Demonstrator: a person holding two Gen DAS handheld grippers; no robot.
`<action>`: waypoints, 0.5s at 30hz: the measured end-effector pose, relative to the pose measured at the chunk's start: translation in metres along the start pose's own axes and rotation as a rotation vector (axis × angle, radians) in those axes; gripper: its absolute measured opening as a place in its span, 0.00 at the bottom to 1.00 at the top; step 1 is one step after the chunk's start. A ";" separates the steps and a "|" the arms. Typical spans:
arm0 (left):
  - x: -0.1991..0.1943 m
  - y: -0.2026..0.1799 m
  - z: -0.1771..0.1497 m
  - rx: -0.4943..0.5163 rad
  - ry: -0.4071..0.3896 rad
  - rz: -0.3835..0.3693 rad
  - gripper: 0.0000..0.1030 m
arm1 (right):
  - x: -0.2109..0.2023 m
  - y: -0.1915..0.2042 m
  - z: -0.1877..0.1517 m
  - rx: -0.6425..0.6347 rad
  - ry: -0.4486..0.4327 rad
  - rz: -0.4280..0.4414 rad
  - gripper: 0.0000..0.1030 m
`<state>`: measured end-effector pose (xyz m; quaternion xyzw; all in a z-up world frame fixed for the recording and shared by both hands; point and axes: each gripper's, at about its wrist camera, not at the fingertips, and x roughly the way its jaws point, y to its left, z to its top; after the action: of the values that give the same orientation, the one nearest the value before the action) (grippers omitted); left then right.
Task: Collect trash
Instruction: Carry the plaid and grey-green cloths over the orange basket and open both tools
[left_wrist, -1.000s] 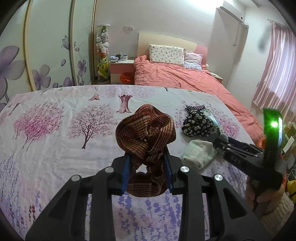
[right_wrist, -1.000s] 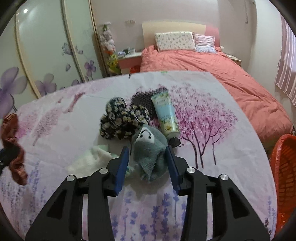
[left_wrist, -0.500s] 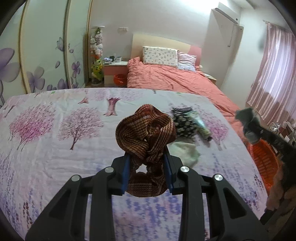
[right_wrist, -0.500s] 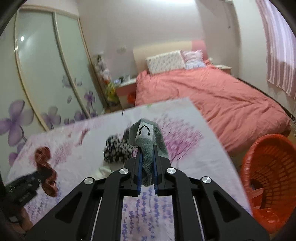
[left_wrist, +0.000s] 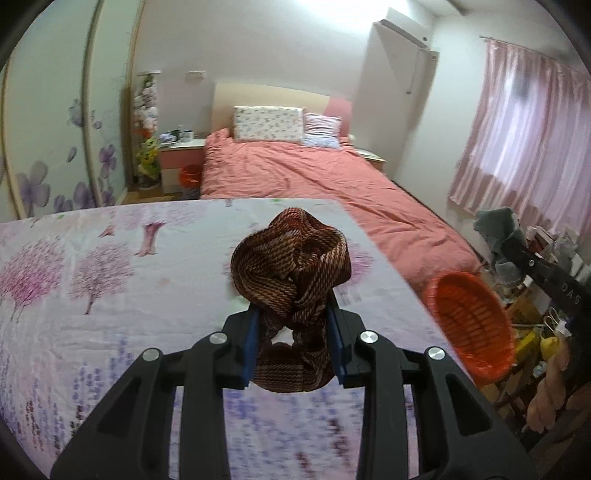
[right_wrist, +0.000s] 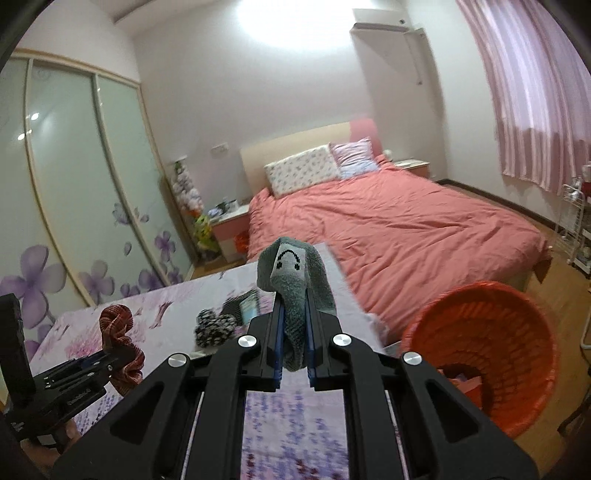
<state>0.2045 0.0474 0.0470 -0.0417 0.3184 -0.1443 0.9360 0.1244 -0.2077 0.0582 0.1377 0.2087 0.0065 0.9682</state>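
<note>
Left gripper (left_wrist: 294, 341) squeezed tight on brown striped cloth (left_wrist: 291, 266) above flowery counter (left_wrist: 110, 295), right gripper (right_wrist: 294, 341) clamped on gray smiley sock (right_wrist: 293, 280), raised near orange basket (right_wrist: 487, 354) on floor

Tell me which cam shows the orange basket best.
Right wrist. The basket sits large at lower right, its open mouth facing the camera, with the lattice wall and something lying at the bottom visible. Left wrist shows the basket smaller, near the right edge beyond the table corner, interior shadowed, contents not discernible.
</note>
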 end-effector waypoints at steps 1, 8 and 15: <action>-0.001 -0.011 0.001 0.012 -0.002 -0.022 0.31 | -0.005 -0.007 0.001 0.004 -0.010 -0.019 0.09; -0.001 -0.076 0.004 0.085 -0.006 -0.127 0.31 | -0.022 -0.045 -0.001 0.034 -0.037 -0.107 0.09; 0.015 -0.142 -0.001 0.158 0.015 -0.217 0.31 | -0.024 -0.083 -0.005 0.084 -0.041 -0.160 0.09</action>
<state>0.1802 -0.0921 0.0614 -0.0009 0.3065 -0.2698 0.9128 0.0962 -0.2877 0.0410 0.1614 0.1995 -0.0823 0.9630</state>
